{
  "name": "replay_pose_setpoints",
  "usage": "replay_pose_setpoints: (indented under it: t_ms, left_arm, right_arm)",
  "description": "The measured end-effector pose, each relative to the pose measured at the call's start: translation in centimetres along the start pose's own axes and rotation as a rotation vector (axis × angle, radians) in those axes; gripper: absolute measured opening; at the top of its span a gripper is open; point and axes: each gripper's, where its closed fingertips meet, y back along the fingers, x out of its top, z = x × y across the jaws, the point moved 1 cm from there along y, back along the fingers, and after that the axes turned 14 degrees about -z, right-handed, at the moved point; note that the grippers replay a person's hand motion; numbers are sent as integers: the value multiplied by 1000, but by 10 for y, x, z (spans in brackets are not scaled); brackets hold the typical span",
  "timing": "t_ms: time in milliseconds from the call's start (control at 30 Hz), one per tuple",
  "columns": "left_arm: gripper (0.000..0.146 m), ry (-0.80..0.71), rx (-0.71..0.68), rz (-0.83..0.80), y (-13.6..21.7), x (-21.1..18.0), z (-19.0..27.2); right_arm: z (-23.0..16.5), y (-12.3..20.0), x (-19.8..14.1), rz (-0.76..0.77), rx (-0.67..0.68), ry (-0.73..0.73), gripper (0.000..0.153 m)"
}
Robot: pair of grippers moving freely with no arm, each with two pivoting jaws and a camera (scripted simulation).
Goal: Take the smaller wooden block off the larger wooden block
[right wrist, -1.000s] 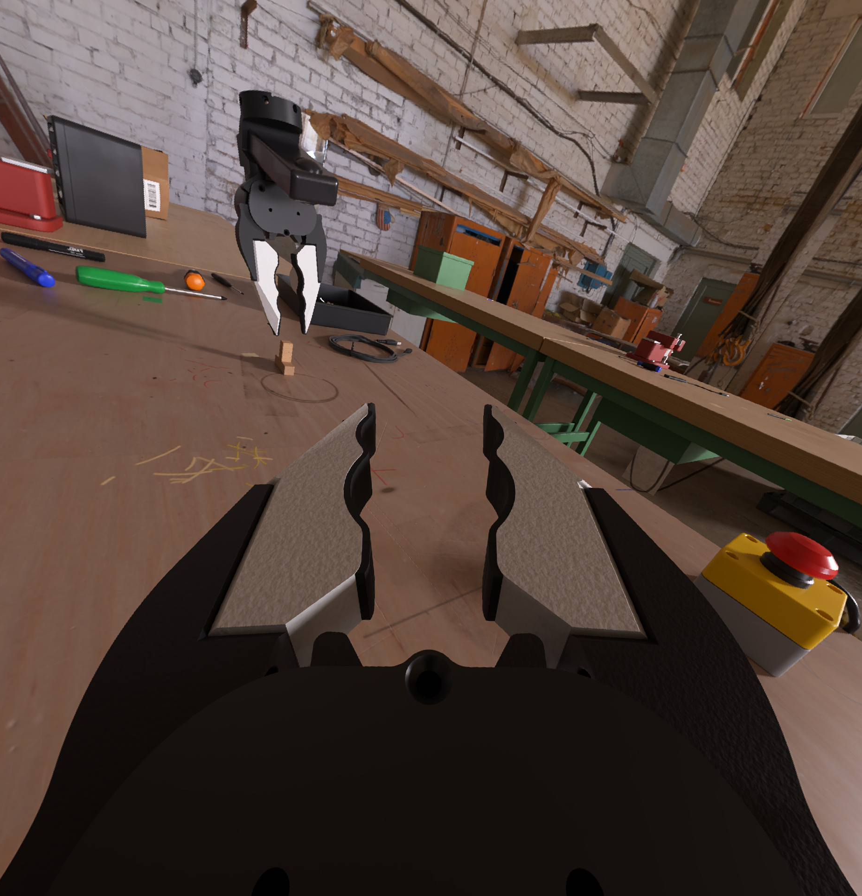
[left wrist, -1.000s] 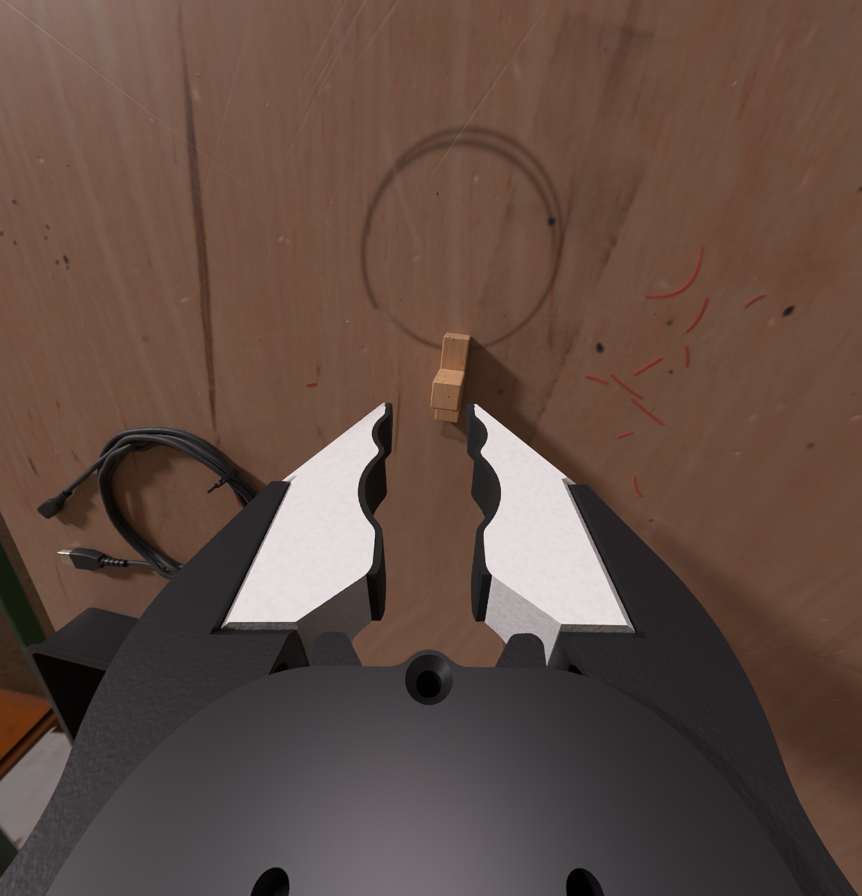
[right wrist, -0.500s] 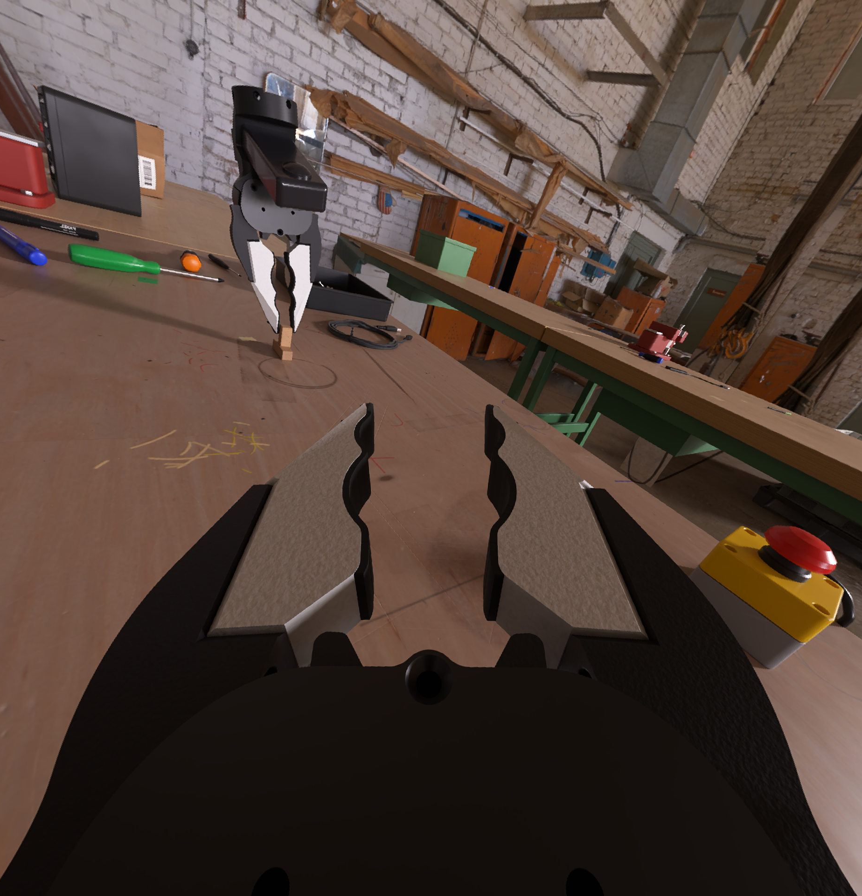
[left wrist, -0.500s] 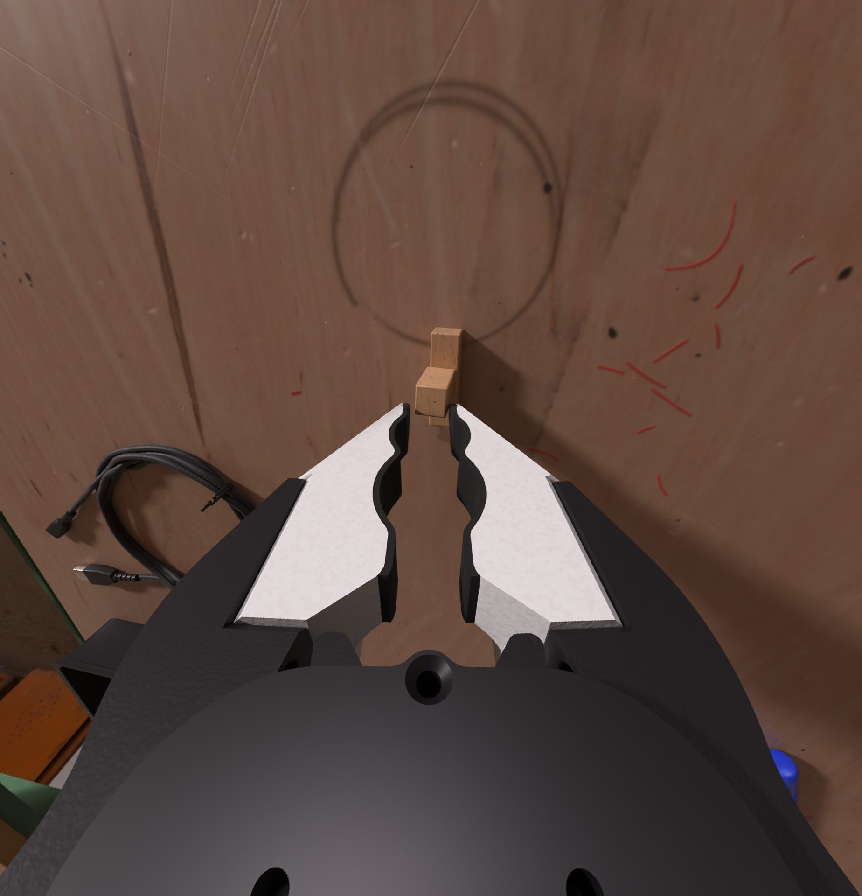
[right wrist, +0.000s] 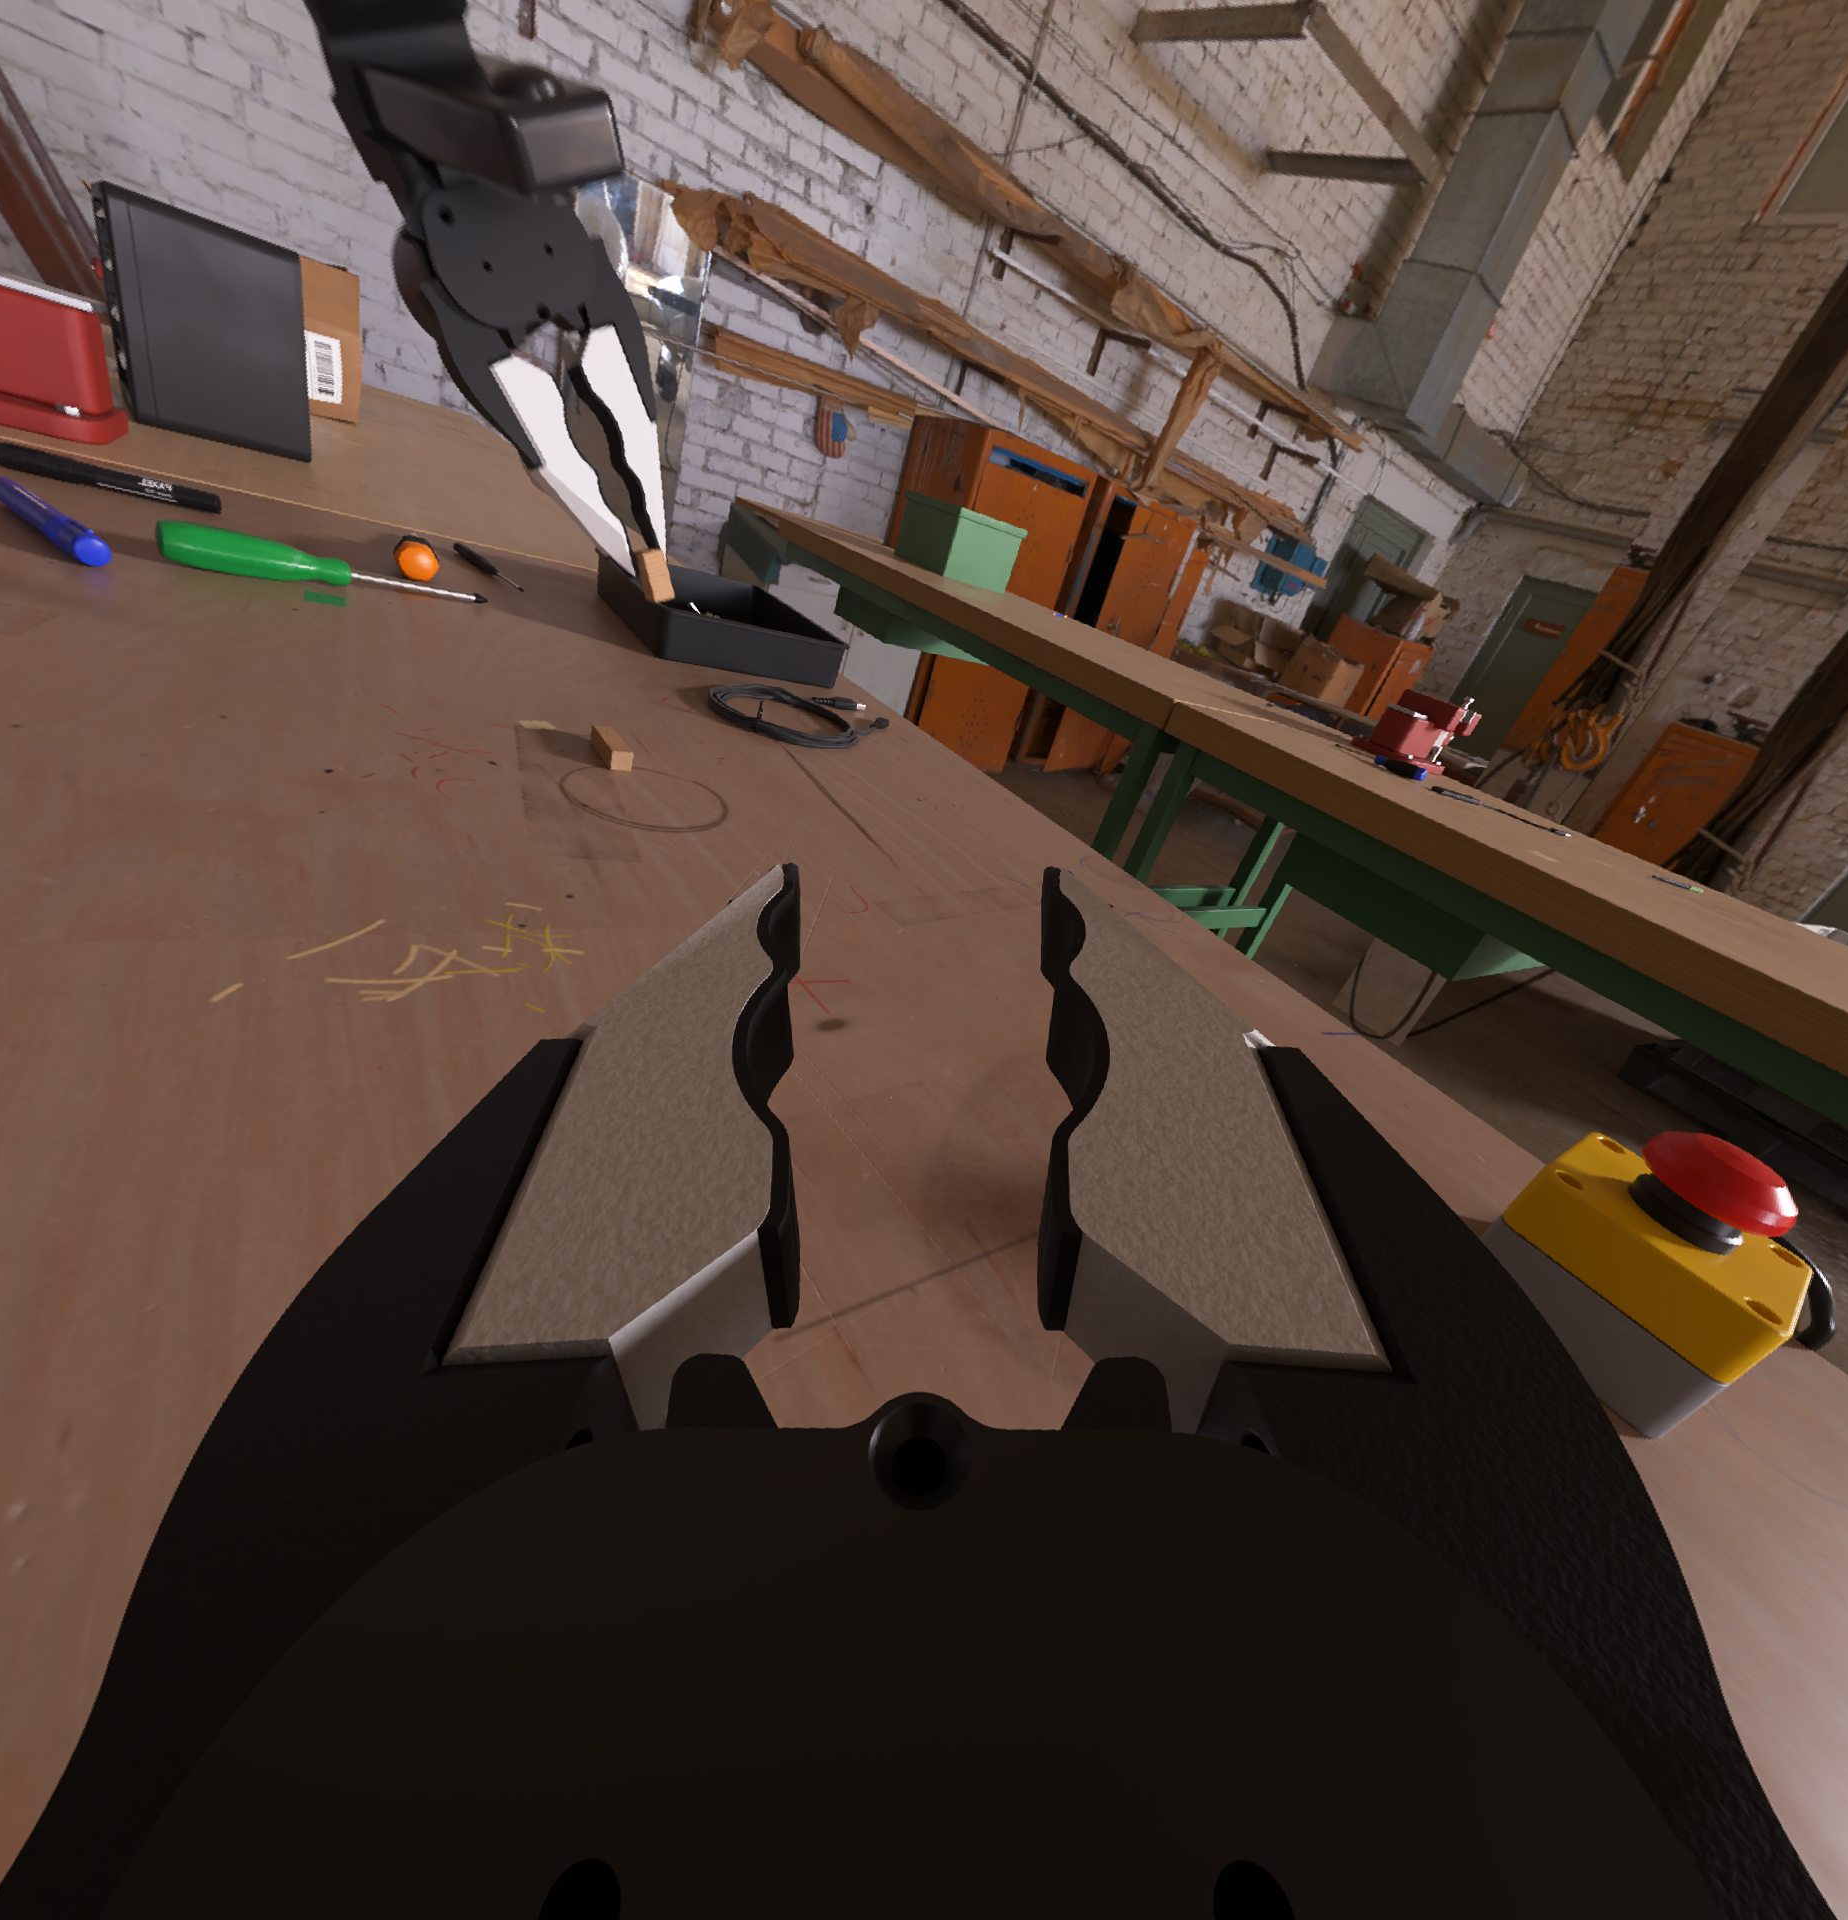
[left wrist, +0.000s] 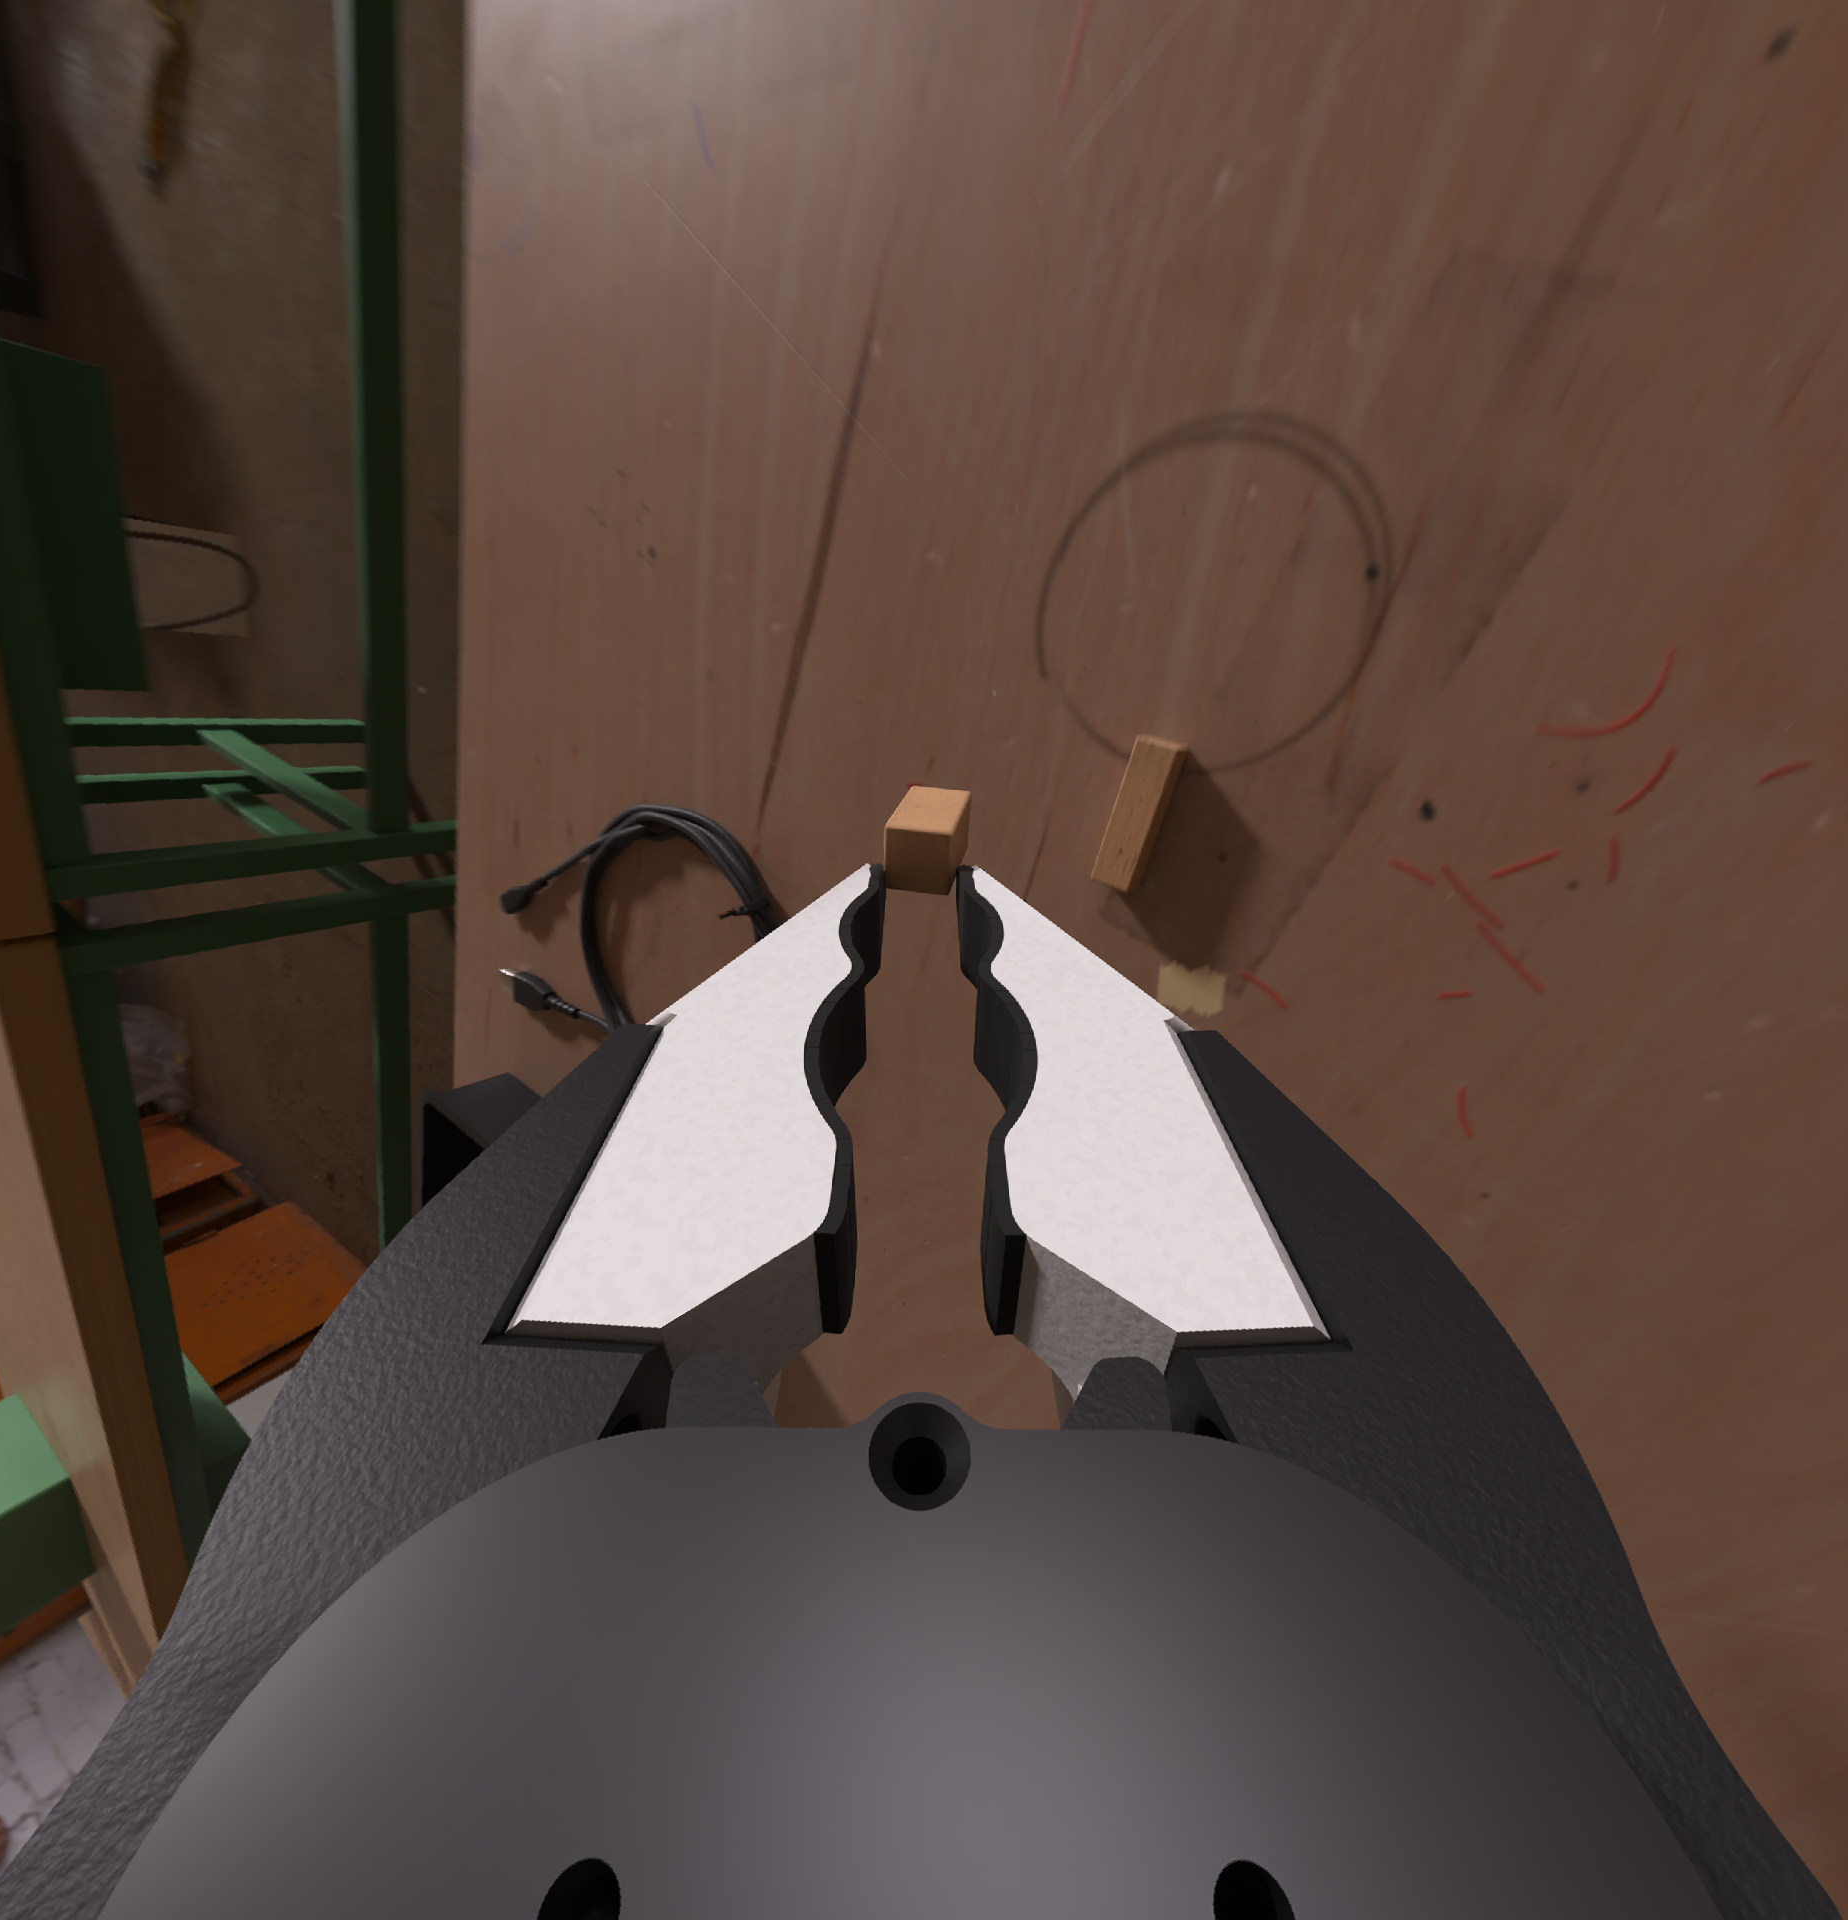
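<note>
Below the left gripper (left wrist: 921, 881) spreads a scuffed brown plywood tabletop (left wrist: 1315, 312) with a dark drawn ring and red scribbles, its edge and a green frame to the left of the jaws. The fingertips pinch the smaller wooden block (left wrist: 926, 852). To the right of the jaws the larger wooden block (left wrist: 1139, 811) lies flat, its long axis running away from the camera, leaning slightly right. A black cable (left wrist: 650, 914) coils to their left.

Ahead of the right gripper (right wrist: 920, 883), whose jaws stand spread and hold nothing, the same tabletop reaches toward a white brick wall and green workbenches. Far beyond and left of the jaws, the left gripper holds the smaller block in the air; the larger one rests on the table beside the ring.
</note>
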Motion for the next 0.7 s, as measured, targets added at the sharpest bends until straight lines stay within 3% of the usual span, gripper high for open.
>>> replay_pose_setpoints:
  t_ms: [133,233,367,500,633,700]
  left_arm:
    - [13,68,58,89,36,17,9]
    - [13,148,38,255,67,45,24]
    - [13,396,-180,800,130,98,46]
    - [13,576,-425,1324,183,119,62]
    - [13,652,-728,1655,208,117,74]
    - [13,666,-793,1738,214,115,78]
  right_arm:
    - [-2,0,1,3,6,1,47]
    - [-4,0,2,7,14,1,47]
    - [-6,-1,3,7,22,4,47]
    - [-8,-1,3,4,32,7,47]
    - [-10,-2,2,-6,40,14,47]
    - [-11,-3,2,-9,43,18,47]
